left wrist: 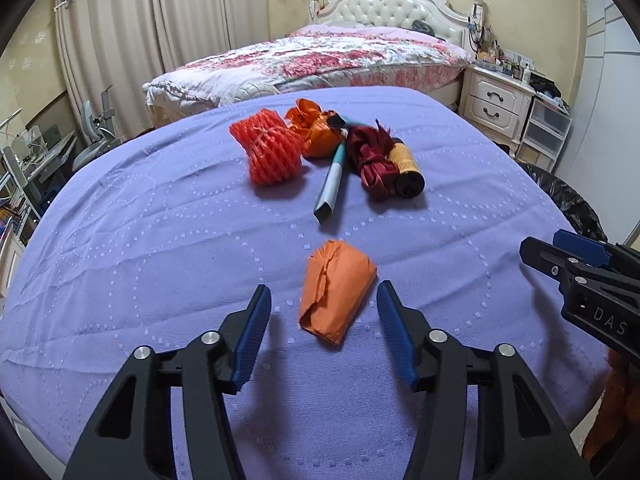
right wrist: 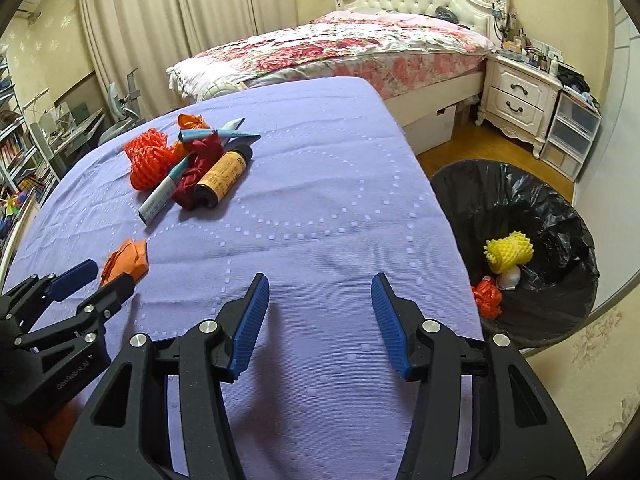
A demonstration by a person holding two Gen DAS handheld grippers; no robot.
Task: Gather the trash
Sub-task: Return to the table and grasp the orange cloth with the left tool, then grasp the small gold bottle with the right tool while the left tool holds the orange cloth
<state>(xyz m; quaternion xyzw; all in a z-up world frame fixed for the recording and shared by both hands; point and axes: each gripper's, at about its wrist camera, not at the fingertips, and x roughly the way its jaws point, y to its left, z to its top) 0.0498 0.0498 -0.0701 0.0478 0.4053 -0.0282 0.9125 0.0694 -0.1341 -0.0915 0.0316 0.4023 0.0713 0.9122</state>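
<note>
An orange paper packet (left wrist: 336, 292) lies on the purple-covered table (left wrist: 160, 240), between the blue pads of my left gripper (left wrist: 323, 304). The jaws are open, with a gap on the left side. Farther back lies a heap: a red foam net (left wrist: 268, 152), an orange wrapper (left wrist: 316, 132), a teal tube (left wrist: 330, 184), dark red ribbon (left wrist: 372, 160) and a dark bottle with a yellow label (left wrist: 408, 168). My right gripper (right wrist: 320, 292) hovers open over bare cloth near the table's right edge, nothing between its fingers. It also shows at the right of the left wrist view.
A bin lined with a black bag (right wrist: 520, 200) stands on the floor right of the table, holding a yellow foam net (right wrist: 510, 250) and red scraps (right wrist: 488, 296). Behind are a bed (right wrist: 340, 52), a white nightstand (right wrist: 516, 96) and plastic drawers (right wrist: 572, 136).
</note>
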